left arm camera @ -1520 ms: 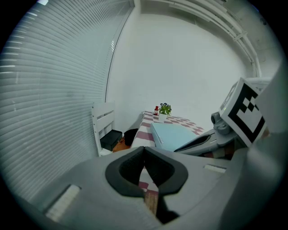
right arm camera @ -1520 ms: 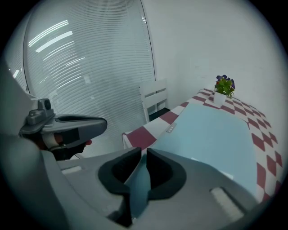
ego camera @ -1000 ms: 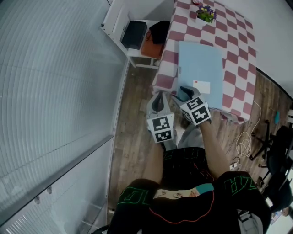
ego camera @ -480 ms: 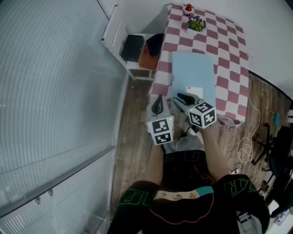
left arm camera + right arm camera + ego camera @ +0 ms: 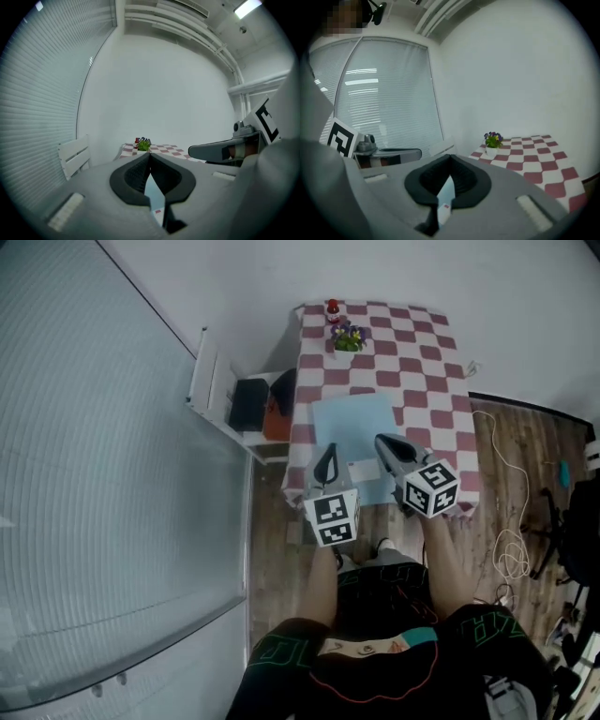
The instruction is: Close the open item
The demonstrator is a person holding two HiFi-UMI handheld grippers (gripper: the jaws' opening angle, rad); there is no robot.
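- Right gripper: clenched, its jaws having just been closing. In its own view the dark pads meet at the tips with nothing caught between them.
- Left gripper: also clenched and empty, the tips touching in its own view.
- Change: a second ago both grippers hung low over the near edge of the light-blue flat item. Now both are raised and point nearly level, clear of it.
- Light-blue flat item: lies flat on the tabletop near the front edge, with a white label at its near end. No raised cover shows, so it reads as closed and the task as likely finished.
- Tabletop: red-and-white chequered cloth. A potted flower and a small red-capped thing stand at the far end, well apart from the item.
- Head view only: a white shelf left of the table holding dark and orange things, and a pale cable on the wooden floor.
- Left gripper view only: the right gripper seen side-on, and ceiling lights.
- Right gripper view only: the slatted blind and the left gripper beside it.
- Both gripper views: only a sliver of the blue item shows through the gap below the jaws.
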